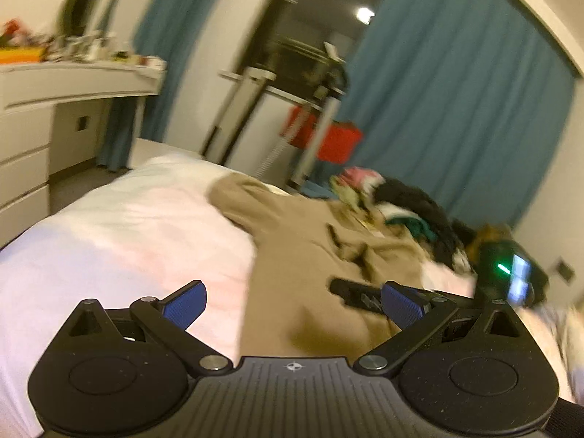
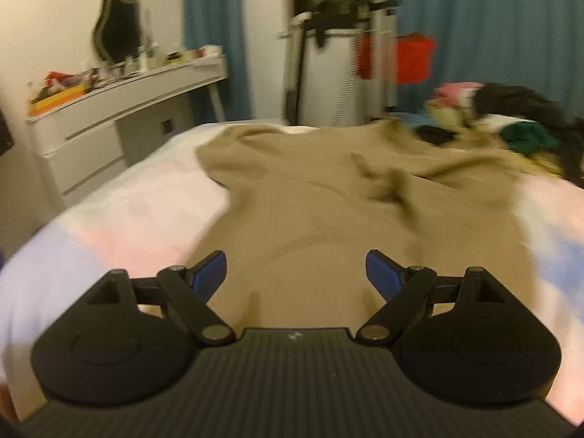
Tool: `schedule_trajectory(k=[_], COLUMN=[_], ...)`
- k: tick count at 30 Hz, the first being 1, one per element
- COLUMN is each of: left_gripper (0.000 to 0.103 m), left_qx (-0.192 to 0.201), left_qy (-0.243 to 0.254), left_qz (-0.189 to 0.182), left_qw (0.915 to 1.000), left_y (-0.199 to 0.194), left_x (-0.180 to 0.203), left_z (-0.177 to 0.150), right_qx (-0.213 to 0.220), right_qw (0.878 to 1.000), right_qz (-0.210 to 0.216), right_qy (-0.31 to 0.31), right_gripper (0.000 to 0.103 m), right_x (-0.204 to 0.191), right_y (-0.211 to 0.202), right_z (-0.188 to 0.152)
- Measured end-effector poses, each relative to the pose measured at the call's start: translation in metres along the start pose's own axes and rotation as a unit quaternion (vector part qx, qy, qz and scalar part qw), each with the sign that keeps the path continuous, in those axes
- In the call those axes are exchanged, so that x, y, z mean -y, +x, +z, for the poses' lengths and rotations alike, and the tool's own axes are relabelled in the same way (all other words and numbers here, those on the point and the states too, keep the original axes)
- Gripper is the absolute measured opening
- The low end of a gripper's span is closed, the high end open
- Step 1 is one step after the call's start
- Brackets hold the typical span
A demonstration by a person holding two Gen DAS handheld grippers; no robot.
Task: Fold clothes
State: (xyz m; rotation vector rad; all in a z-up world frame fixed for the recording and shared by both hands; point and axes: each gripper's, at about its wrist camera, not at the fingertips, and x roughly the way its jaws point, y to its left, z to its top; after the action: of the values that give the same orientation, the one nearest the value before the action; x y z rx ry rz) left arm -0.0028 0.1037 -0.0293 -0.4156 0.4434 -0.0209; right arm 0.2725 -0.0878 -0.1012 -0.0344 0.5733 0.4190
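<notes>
A tan garment (image 1: 299,255) (image 2: 328,200) lies spread and wrinkled on the pale pink bedsheet (image 1: 127,233) (image 2: 120,211). My left gripper (image 1: 294,308) hovers open over the garment's near left part, its blue pads (image 1: 186,306) wide apart with nothing between them. My right gripper (image 2: 295,273) also stands open above the garment's near edge, blue pads (image 2: 210,270) empty. In the left wrist view the right gripper's body (image 1: 511,273), with a green light, shows at the right. Both views are blurred.
A pile of mixed clothes (image 1: 394,200) (image 2: 503,116) lies at the far side of the bed. A white dresser (image 1: 43,116) (image 2: 120,109) with clutter stands at the left. A metal rack with a red box (image 1: 328,135) (image 2: 405,58) and teal curtains (image 1: 456,91) stand behind the bed.
</notes>
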Motion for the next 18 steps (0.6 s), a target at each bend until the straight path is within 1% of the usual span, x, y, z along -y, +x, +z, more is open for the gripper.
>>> schedule_trajectory(k=[3,5,6,7,8,9,12,13,14,15,16,17,18], left_gripper=[0.103,0.103,0.103,0.103,0.103,0.103,0.103,0.103,0.103,0.103,0.103,0.103,0.103], left_qx=[-0.009,-0.014,-0.015,-0.016,-0.017,-0.018,-0.022,-0.025,-0.026,-0.028,-0.030,-0.033,-0.034], left_qy=[-0.049,-0.068,-0.075,-0.076,-0.077,-0.079,-0.087,-0.084,-0.084,-0.084,-0.083,-0.084,-0.085], left_qz=[0.020,0.027,0.030,0.034,0.038,0.041,0.038,0.037,0.038,0.038,0.039,0.040,0.039], left_qw=[0.9986,0.9972,0.9966,0.9964,0.9962,0.9959,0.9953,0.9954,0.9954,0.9954,0.9953,0.9951,0.9950], left_y=[0.013,0.021,0.024,0.028,0.031,0.034,0.042,0.045,0.048,0.051,0.053,0.055,0.057], left_x=[-0.025,-0.037,-0.043,-0.046,-0.048,-0.051,-0.055,-0.055,-0.055,-0.055,-0.055,-0.054,-0.053], left_z=[0.003,0.004,0.005,0.005,0.004,0.003,-0.002,-0.003,-0.004,-0.005,-0.006,-0.007,-0.009], right_qx=[-0.010,-0.014,-0.012,-0.010,-0.008,-0.007,0.003,0.006,0.005,0.001,-0.002,-0.002,0.001], right_qw=[0.999,0.998,0.998,0.997,0.997,0.997,0.998,0.998,0.998,0.998,0.999,0.999,1.000], right_qz=[0.038,0.052,0.052,0.050,0.047,0.043,0.046,0.041,0.034,0.024,0.011,0.002,0.000], right_qy=[-0.007,-0.029,-0.045,-0.057,-0.064,-0.063,-0.038,-0.041,-0.044,-0.050,-0.050,-0.035,-0.008], right_gripper=[0.085,0.085,0.085,0.081,0.074,0.073,0.073,0.076,0.075,0.071,0.055,0.035,0.025], right_x=[-0.024,-0.043,-0.052,-0.059,-0.065,-0.070,-0.081,-0.086,-0.089,-0.090,-0.091,-0.086,-0.078], right_y=[0.055,0.091,0.106,0.122,0.138,0.152,0.182,0.190,0.197,0.203,0.208,0.208,0.206], right_z=[0.026,0.039,0.044,0.049,0.054,0.058,0.068,0.069,0.070,0.069,0.069,0.071,0.074])
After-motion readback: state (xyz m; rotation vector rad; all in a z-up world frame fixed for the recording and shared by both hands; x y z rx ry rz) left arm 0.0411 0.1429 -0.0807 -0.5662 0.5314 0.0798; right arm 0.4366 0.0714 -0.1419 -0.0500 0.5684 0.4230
